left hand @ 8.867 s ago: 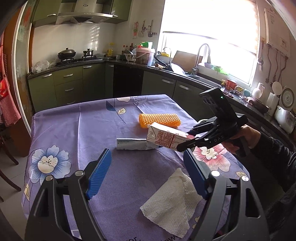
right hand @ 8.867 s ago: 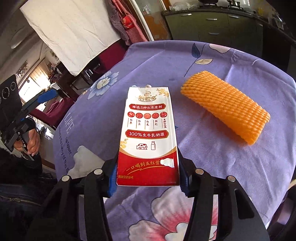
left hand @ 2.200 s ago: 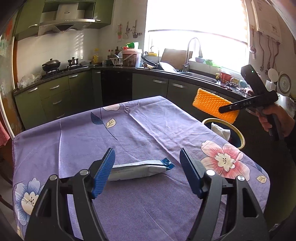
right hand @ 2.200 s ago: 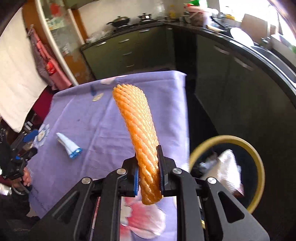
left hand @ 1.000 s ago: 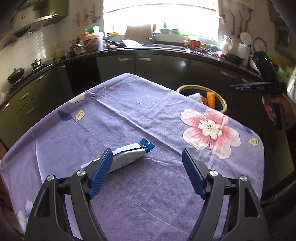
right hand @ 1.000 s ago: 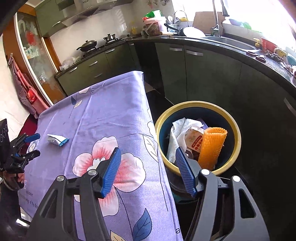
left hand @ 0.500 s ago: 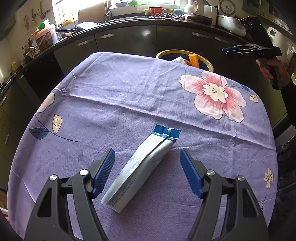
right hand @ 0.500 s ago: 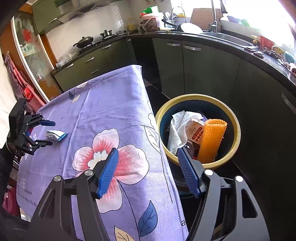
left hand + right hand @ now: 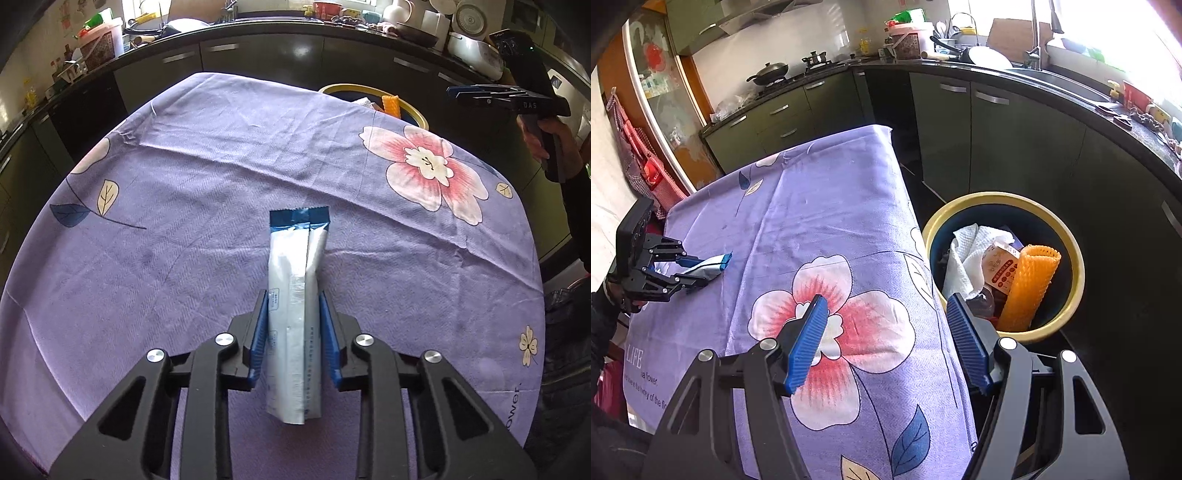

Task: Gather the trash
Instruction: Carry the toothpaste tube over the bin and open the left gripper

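A white snack wrapper with a blue end [image 9: 295, 280] lies lengthwise on the purple flowered tablecloth [image 9: 184, 229]. My left gripper [image 9: 293, 300] is closing on it, its blue pads pressing both long sides. The right wrist view shows the same grip at the table's far left, with the wrapper [image 9: 711, 266] sticking out of the left gripper [image 9: 690, 272]. My right gripper [image 9: 886, 326] stands open with nothing in it, over the table's edge beside the yellow-rimmed bin [image 9: 1076, 266]. The bin holds an orange foam net [image 9: 1030, 284], a milk carton [image 9: 999, 266] and a paper towel [image 9: 966, 254].
Dark kitchen cabinets and a countertop with a sink [image 9: 1056, 83] wrap around the far side. The bin stands on the floor between table and cabinets. A hand [image 9: 539, 136] holds the right gripper at the table's right end. A stove with pans [image 9: 768, 72] is at the back.
The left gripper dropped onto the wrapper, turned in line with it, and its jaws went from wide apart to closed on its sides. The right gripper stayed over the bin's edge.
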Motion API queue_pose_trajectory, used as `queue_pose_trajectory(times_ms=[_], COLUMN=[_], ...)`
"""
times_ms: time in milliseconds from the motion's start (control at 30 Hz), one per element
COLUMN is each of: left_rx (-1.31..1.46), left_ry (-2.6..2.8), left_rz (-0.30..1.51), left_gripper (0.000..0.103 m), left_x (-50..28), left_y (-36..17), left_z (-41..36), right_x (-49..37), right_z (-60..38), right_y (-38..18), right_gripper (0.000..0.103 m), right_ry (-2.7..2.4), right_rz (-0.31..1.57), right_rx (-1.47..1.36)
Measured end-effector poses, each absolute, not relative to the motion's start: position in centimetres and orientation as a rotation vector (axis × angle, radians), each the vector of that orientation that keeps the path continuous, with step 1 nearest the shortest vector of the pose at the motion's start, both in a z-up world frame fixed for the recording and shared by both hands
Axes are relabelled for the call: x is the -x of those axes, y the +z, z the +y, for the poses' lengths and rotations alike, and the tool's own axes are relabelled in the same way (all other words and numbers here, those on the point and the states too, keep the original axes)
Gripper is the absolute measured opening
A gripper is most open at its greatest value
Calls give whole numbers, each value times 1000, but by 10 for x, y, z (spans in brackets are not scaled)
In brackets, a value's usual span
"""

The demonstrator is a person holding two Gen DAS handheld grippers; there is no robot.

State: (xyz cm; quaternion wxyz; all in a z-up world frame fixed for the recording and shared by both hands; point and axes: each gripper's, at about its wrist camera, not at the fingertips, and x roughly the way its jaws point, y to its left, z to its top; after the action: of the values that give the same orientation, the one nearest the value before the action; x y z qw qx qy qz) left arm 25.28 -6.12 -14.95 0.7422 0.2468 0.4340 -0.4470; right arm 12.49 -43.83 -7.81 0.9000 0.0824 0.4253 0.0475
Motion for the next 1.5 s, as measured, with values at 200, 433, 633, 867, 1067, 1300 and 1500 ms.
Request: queue_pose_trajectory(times_ms=[200,433,633,867,1067,1300,1500], left_rx=[-479,-439,-444,-422,-401,-413,-404], left_ry=[-890,-839,-902,-1049,-1041,-945,-865], left_rz=[997,966,901,887,932,1022,1052], left_gripper=[24,23,24,24,24,27,43], left_x=[-227,-191,-172,-191,-244,-292,-293], left_y=[-149,-124,-86,-69,-87,-132,-146], left_z=[-63,-81,-139,-254,-364,-444,-456], right_x=[-116,-94,-70,-46,-31,-26,-28], right_z=[-444,-460,-490,-548,-584,-601,-600], right_y=[-80,-78,-71,-82,-97,-109,-112], right_gripper=[66,67,67,66,66,67,67], right_ry=[125,125,62,-14,-56,-56,-39], right_rz=[861,815,744,720,719,732,726], right_rx=[-193,-215,-236,-329,-393,-429,-448])
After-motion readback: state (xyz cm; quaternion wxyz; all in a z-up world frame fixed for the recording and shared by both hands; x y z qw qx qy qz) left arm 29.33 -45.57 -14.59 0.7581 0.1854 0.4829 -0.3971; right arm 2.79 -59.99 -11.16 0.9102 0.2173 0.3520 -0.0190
